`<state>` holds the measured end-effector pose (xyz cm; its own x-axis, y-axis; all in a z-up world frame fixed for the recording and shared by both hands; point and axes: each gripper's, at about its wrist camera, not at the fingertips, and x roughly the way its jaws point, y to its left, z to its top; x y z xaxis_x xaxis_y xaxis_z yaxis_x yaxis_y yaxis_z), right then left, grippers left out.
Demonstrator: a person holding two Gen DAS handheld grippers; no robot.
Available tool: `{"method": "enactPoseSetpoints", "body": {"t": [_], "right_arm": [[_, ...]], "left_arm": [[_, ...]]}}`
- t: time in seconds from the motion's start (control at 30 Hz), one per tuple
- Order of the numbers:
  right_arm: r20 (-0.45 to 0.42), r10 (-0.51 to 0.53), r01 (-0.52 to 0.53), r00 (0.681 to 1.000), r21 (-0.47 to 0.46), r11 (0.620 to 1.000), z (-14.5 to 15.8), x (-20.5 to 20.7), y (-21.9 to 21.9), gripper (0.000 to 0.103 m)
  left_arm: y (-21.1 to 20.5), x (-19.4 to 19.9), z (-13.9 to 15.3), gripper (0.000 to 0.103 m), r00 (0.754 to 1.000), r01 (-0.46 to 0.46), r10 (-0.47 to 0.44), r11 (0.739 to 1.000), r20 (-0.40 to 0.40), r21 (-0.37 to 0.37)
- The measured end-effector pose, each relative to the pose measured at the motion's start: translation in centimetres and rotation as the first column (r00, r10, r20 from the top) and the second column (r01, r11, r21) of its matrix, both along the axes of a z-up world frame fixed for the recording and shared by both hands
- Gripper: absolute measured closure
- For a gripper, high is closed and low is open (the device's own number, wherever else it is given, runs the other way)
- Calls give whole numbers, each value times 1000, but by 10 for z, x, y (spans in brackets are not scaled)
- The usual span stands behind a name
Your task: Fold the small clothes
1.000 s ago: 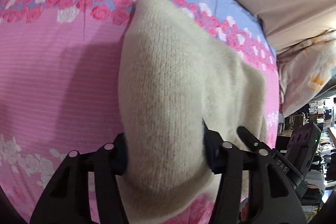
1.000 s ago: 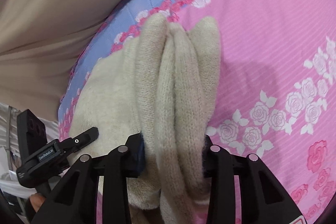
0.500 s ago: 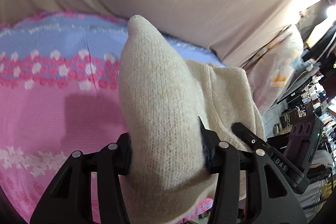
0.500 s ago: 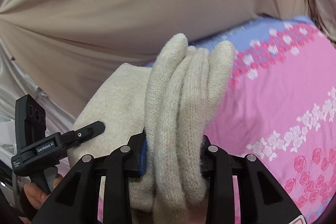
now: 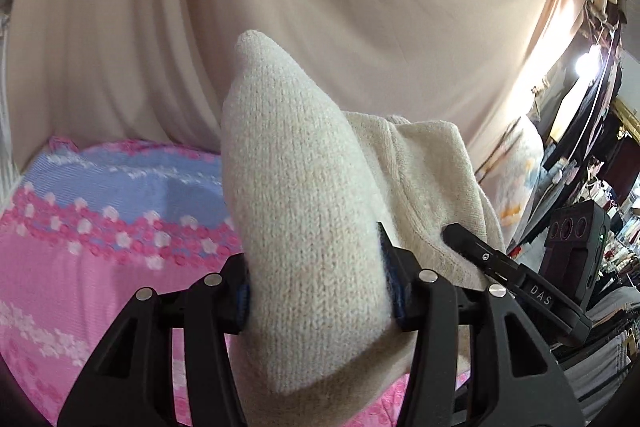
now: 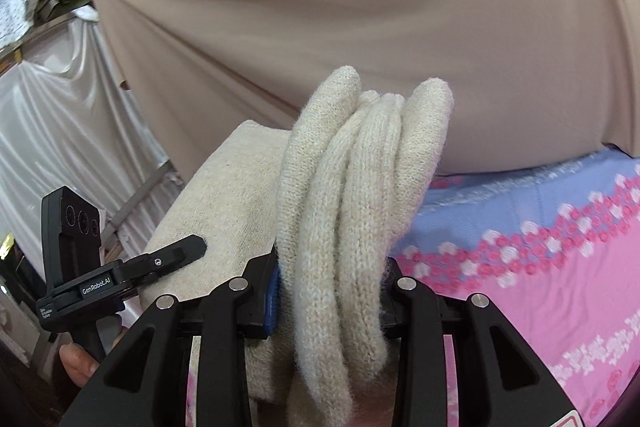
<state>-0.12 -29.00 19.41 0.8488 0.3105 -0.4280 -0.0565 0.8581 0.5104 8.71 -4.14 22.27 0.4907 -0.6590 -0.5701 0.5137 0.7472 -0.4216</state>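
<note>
A cream knitted garment [image 5: 304, 211] is held up off the bed between both grippers. My left gripper [image 5: 316, 291] is shut on one thick fold of it. My right gripper [image 6: 332, 295] is shut on several bunched folds of the same garment [image 6: 352, 195]. The rest of the knit stretches between the two grippers. The right gripper also shows at the right of the left wrist view [image 5: 516, 287], and the left gripper shows at the left of the right wrist view [image 6: 120, 275]. The garment's lower part is hidden below the grippers.
A pink and blue rose-patterned bedsheet [image 5: 80, 235] lies below, also in the right wrist view [image 6: 540, 259]. A beige curtain [image 5: 320, 7] hangs behind the bed. A pillow [image 5: 516, 179] and cluttered shelves stand at the right. White drapes [image 6: 60, 131] hang at the left.
Both grippers have risen and tilted up with the garment, which came up off the sheet. The views now face the beige curtain instead of the bed.
</note>
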Motion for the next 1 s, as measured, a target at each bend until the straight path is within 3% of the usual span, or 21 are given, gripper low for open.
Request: {"method": "enactPoseSetpoints", "body": {"t": [0.1, 0.17, 0.23, 0.3, 0.33, 0.37, 0.4, 0.43, 0.47, 0.53, 0.6, 0.7, 0.77, 0.87, 0.93, 1.0], "right_arm": [[-9, 33, -33, 999, -6, 999, -10, 25, 30, 68], [-35, 48, -48, 998, -7, 999, -30, 41, 45, 62], [-107, 55, -55, 993, 0, 998, -75, 67, 57, 50], [-230, -2, -2, 973, -17, 1000, -148, 89, 62, 50], [-296, -38, 32, 954, -27, 999, -179, 93, 61, 50], [-393, -104, 84, 914, -68, 994, -214, 94, 61, 50], [-464, -139, 117, 875, -77, 990, -239, 86, 61, 59], [-481, -128, 126, 867, -37, 991, -250, 76, 62, 76], [-474, -108, 123, 874, 1, 992, -252, 63, 66, 79], [-434, -84, 82, 897, -22, 996, -239, 47, 82, 80], [-402, -35, 7, 915, -72, 997, -220, 49, 107, 80], [-398, 10, -58, 917, -109, 992, -217, 71, 131, 80], [-452, 6, -73, 892, -130, 989, -240, 89, 138, 80], [-594, -73, -66, 801, -209, 976, -302, 102, 127, 78], [-597, -51, -9, 800, -96, 995, -313, 92, 109, 79], [-599, -59, 19, 798, -72, 997, -301, 87, 106, 77]], "left_arm": [[32, 12, -1, 52, 1000, -28, 28, 1000, 7, -3], [50, 26, -16, 49, 998, -54, 55, 998, -9, 22], [62, 44, -49, 35, 995, -94, 96, 992, -23, 84], [70, 67, -109, 20, 988, -135, 147, 973, -50, 185], [76, 76, -137, 20, 984, -148, 165, 964, -64, 221], [83, 83, -172, 21, 979, -160, 187, 951, -81, 265], [92, 86, -197, 31, 969, -181, 223, 932, -105, 314], [102, 86, -225, 40, 950, -188, 266, 904, -161, 384], [113, 83, -239, 40, 939, -175, 273, 903, -209, 392], [131, 70, -249, 40, 931, -176, 263, 931, -254, 321], [133, 60, -247, 39, 943, -151, 230, 940, -243, 305], [118, 54, -243, 34, 960, -102, 178, 942, -217, 320], [110, 52, -249, 31, 965, -81, 159, 938, -210, 338], [93, 48, -267, 26, 968, -31, 122, 926, -220, 375], [85, 49, -290, 26, 964, -9, 129, 889, -231, 458], [87, 51, -312, 27, 954, 1, 152, 860, -257, 510]]}}
